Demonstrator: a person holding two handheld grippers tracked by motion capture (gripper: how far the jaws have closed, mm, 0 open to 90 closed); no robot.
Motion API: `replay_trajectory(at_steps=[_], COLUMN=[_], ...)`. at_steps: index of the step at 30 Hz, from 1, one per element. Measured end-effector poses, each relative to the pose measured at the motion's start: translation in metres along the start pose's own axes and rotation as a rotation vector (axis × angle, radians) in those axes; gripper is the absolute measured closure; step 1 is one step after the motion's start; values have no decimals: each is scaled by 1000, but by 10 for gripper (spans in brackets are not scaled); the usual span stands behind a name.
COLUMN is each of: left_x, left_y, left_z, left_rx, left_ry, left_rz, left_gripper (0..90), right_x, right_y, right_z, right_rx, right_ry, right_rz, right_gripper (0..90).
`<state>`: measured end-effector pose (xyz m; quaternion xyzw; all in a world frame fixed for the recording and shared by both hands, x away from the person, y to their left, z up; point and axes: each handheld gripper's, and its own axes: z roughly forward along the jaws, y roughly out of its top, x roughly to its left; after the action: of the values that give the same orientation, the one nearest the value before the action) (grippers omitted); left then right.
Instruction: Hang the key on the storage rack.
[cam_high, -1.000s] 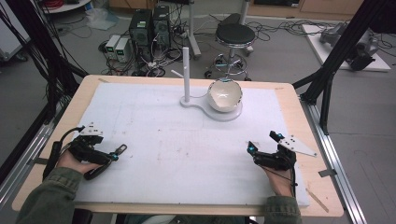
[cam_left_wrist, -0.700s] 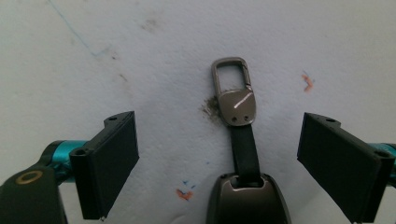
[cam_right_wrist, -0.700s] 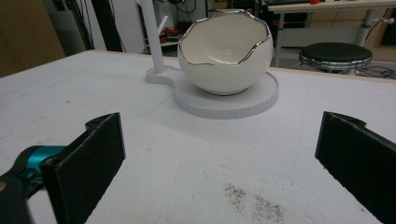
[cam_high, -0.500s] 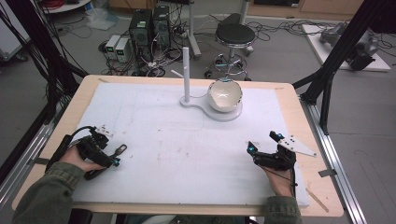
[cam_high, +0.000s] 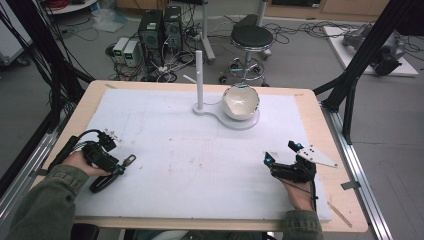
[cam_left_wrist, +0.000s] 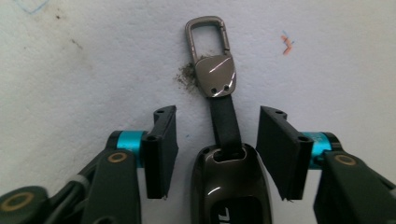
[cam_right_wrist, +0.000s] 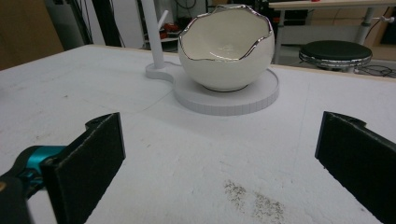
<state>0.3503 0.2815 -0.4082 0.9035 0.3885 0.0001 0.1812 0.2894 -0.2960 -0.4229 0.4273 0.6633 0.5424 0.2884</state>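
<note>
- Even, soft room light falls on my tabletop (cam_high: 165, 125); the high view is slightly grainy and soft.
- The key fob (cam_left_wrist: 229, 191) under my left hand-held gripper (cam_left_wrist: 215, 149) shows 2 small glints; its near end blurs.
- The egg-shaped bowl (cam_right_wrist: 226, 46) has a bright silver rim; shadows under it are faint.
- My right hand-held gripper (cam_right_wrist: 224, 154) pads look blurred up close.

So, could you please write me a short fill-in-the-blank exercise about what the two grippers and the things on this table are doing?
1. The key fob lies between the jaws of the ____ gripper.
2. The fob's strap ends in a metal ____ that lies flat on the white mat.
3. The egg-shaped bowl sits on a round white ____.
4. The right gripper faces the bowl with its jaws ____.

Missing words: left; clip; base; open
</note>
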Motion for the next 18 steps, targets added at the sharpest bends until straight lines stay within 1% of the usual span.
replay_trajectory(at_steps=[2, 3, 5, 6, 10, 11, 13, 14, 15, 17, 18], left_x=[0, 0, 0, 2, 5, 5, 3, 2, 0, -1, -2], left_y=[0, 1, 1, 2, 3, 5, 7, 8, 11, 12, 12], left_z=[0, 1, 1, 1, 1, 1, 2, 2, 2, 3, 3], left_rx=[-9, -15, -14, -10, -2, 14, 22, 34, 56, 62, 69], left_ry=[0, 11, 12, 12, 17, 34, 40, 46, 63, 68, 77], left_rz=[-4, 14, 14, 5, 0, 10, 17, 23, 39, 37, 43], left_gripper=[528, 534, 549, 566, 682, 719, 721, 723, 724, 726, 733], right_x=[0, 0, 0, 0, 0, 1, 0, 1, 1, 0, 0], right_y=[0, 0, 0, -1, -1, -1, -1, -1, -1, 0, 0], right_z=[0, 0, 1, 1, 2, 2, 1, 1, 1, 0, 0], right_rx=[-1, 0, 4, 5, 10, 8, 9, 9, 8, 5, 1], right_ry=[1, 1, -4, -11, -9, -11, -12, -9, -11, -12, -12], right_rz=[5, 7, 2, -1, -6, -7, -4, -1, -2, -6, -7], right_gripper=[5, 5, 5, 5, 5, 5, 5, 5, 5, 5, 5])
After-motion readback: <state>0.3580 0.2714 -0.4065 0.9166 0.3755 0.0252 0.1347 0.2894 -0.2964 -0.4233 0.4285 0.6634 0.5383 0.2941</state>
